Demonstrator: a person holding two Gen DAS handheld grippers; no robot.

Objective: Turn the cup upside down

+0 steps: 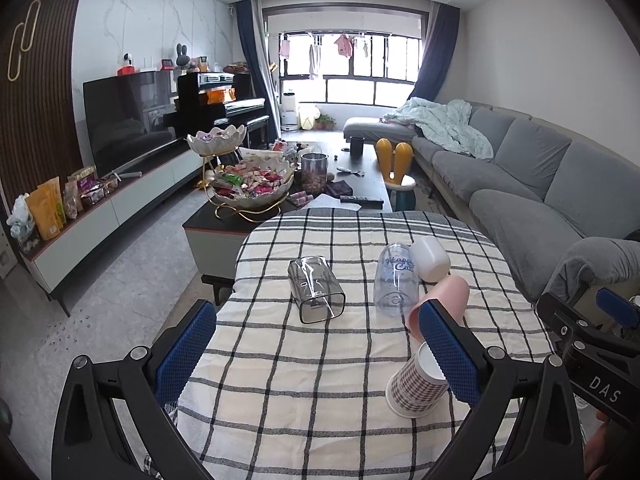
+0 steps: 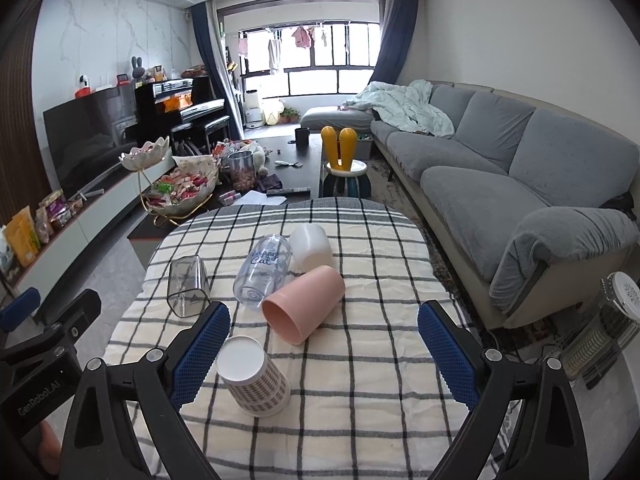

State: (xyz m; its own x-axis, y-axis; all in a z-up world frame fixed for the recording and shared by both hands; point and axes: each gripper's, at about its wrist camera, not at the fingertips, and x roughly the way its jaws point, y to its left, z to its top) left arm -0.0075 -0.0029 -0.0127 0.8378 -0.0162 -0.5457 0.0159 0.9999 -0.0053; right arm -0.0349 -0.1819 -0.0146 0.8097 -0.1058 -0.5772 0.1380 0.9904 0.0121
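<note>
Several cups sit on a checked tablecloth (image 1: pixel 304 408) (image 2: pixel 360 392). A plaid paper cup (image 1: pixel 416 388) (image 2: pixel 254 378) stands upside down near the front. A pink cup (image 1: pixel 444 300) (image 2: pixel 304 304), a clear printed cup (image 1: pixel 394 280) (image 2: pixel 262 270), a white cup (image 1: pixel 430 258) (image 2: pixel 310 246) and a smoky square cup (image 1: pixel 316 288) (image 2: pixel 187 286) lie on their sides. My left gripper (image 1: pixel 316 356) is open and empty above the cloth, left of the plaid cup. My right gripper (image 2: pixel 324 356) is open and empty, the plaid cup by its left finger.
A grey sofa (image 1: pixel 520 184) (image 2: pixel 500 184) runs along the right. A dark coffee table (image 1: pixel 280 200) (image 2: pixel 296 164) with snack bowls and a jar stands beyond the cloth. A TV cabinet (image 1: pixel 120 196) lines the left wall. A heater (image 2: pixel 604 328) stands at right.
</note>
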